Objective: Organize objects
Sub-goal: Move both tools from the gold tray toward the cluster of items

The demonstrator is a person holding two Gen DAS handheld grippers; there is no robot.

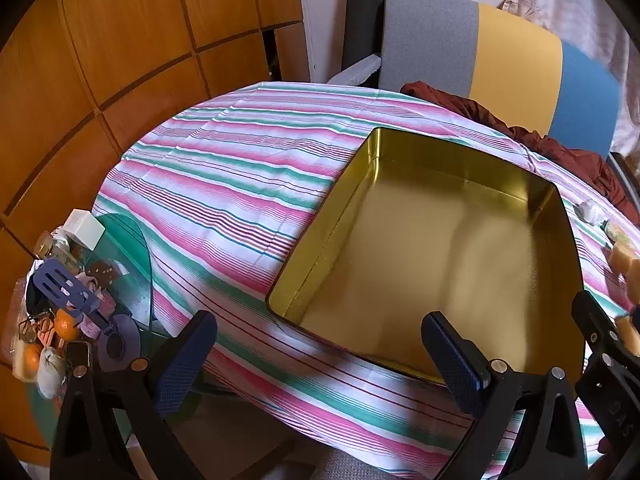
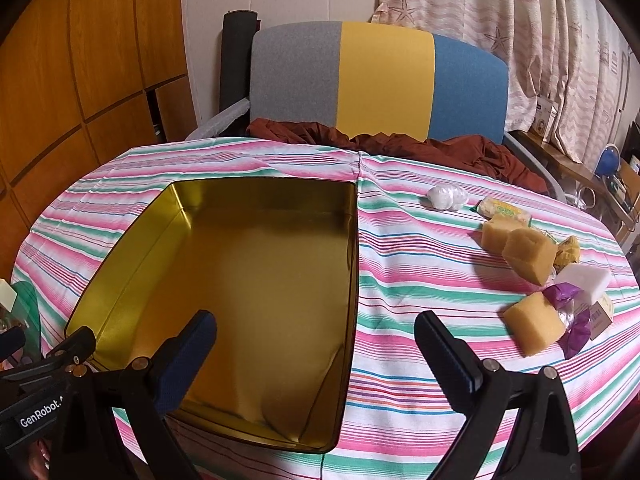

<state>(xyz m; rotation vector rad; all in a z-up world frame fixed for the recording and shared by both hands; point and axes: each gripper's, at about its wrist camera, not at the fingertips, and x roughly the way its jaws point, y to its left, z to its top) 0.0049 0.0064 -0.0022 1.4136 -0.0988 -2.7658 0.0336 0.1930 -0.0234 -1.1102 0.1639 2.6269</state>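
Observation:
An empty gold tin box sits open on the striped tablecloth; it also shows in the right wrist view. My left gripper is open and empty over the tin's near left corner. My right gripper is open and empty over the tin's near right edge. To the right of the tin lie several yellow sponge blocks, a white sponge, a white wad, a wrapped snack and a purple wrapper. The right gripper's tip shows in the left wrist view.
A glass side table at the left holds clutter: oranges, a purple spatula, a white box. A grey, yellow and blue chair with a red cloth stands behind the table. Wooden cabinets line the left.

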